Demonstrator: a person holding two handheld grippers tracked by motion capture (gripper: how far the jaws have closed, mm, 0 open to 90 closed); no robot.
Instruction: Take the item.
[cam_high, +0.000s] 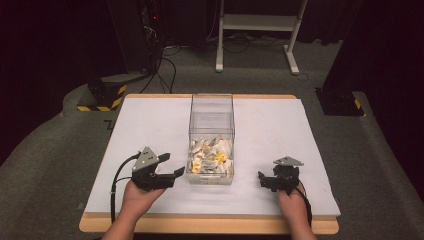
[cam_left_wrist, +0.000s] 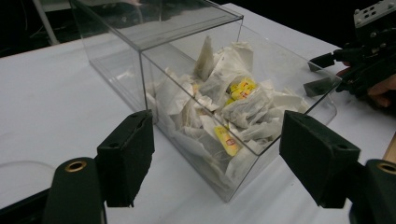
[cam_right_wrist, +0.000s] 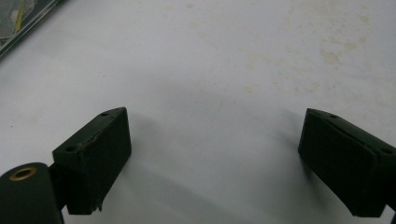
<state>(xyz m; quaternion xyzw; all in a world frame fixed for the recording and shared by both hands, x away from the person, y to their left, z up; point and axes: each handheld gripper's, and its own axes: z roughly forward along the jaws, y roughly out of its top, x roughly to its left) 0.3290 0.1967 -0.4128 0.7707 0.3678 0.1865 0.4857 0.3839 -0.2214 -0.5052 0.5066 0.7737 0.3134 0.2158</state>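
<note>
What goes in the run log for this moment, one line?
left gripper: open, by box | right gripper: open, over table | tea bags: in box

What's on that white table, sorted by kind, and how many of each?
Clear plastic box: 1
Heap of tea bags in the box's near end: 1 heap, bags too tangled to count
Hand-held tongs: 2, left tongs and right tongs, both open and empty
Total: 4
</note>
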